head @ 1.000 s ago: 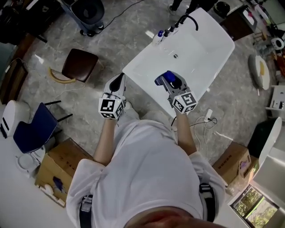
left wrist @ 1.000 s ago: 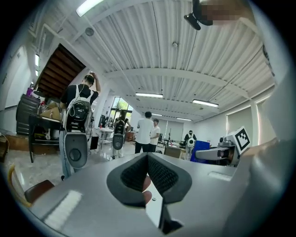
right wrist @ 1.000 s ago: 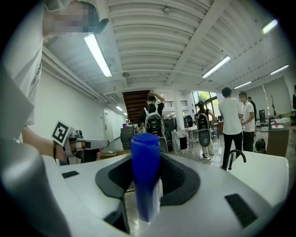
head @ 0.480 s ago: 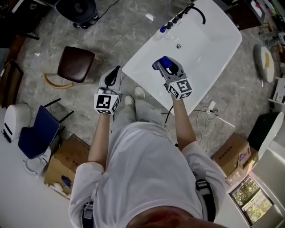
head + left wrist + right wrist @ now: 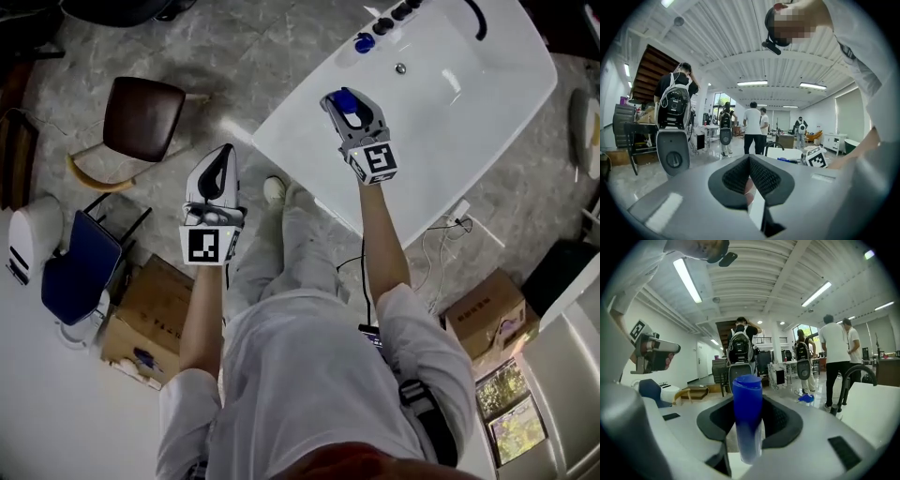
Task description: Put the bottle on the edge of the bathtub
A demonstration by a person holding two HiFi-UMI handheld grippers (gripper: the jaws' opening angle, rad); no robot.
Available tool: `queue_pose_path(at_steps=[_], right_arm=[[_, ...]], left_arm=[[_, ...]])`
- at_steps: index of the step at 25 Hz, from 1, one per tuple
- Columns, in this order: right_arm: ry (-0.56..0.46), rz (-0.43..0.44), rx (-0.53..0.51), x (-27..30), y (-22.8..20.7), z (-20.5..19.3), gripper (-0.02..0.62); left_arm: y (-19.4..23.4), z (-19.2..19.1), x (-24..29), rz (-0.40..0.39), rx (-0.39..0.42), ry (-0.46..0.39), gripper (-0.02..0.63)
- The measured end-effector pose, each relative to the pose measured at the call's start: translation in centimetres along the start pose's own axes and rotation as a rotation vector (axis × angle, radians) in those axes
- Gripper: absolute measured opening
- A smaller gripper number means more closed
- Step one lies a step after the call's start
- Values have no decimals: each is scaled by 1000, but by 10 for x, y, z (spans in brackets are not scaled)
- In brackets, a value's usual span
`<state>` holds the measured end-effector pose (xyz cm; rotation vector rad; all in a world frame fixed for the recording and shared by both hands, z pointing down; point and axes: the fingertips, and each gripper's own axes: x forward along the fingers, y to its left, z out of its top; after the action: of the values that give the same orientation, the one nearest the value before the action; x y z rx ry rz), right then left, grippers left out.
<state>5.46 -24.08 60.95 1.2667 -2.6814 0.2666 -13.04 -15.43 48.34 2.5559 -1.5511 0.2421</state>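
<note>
A blue bottle (image 5: 346, 100) stands upright between the jaws of my right gripper (image 5: 350, 114), which is shut on it above the white bathtub (image 5: 487, 103), close to the tub's left long rim. In the right gripper view the bottle (image 5: 747, 399) fills the middle and both dark pads (image 5: 785, 420) press its sides. My left gripper (image 5: 220, 159) hangs over the stone floor left of the tub. It holds nothing, and in its own view the pads (image 5: 761, 176) meet, so the left gripper (image 5: 750, 164) is shut.
A second blue-capped bottle (image 5: 365, 42) stands on the tub rim by the black tap (image 5: 480, 17). A brown stool (image 5: 141, 117), a blue chair (image 5: 80, 267) and cardboard boxes (image 5: 150, 314) stand on the floor at left. Cables (image 5: 441, 246) lie right of the tub. Several people stand in the room.
The right gripper has carried the bottle along the tub toward the tap end and the left rim. The left gripper has drawn back from the tub.
</note>
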Motion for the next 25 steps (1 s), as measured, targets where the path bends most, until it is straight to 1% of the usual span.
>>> queue_pose_path(at_steps=[3, 8, 11, 15, 18, 22, 25], right_arm=[[10, -8, -7, 21, -20, -34, 150], [24, 10, -31, 63, -38, -82, 150], [20, 29, -57, 81, -46, -98, 150], [11, 32, -86, 92, -50, -108, 150], [19, 31, -101, 98, -52, -117, 150], [32, 23, -105, 99, -51, -128, 150], [10, 10, -81, 96, -52, -133, 152]], left_arm=[[-1, -21, 16, -5, -36, 21, -3], [3, -54, 36, 7, -53, 56, -3], [4, -72, 48, 8, -55, 72, -3], [6, -87, 57, 19, -55, 99, -3], [12, -94, 65, 16, -26, 107, -2], [14, -99, 85, -11, 54, 97, -3], [14, -100, 109, -38, 73, 84, -3]])
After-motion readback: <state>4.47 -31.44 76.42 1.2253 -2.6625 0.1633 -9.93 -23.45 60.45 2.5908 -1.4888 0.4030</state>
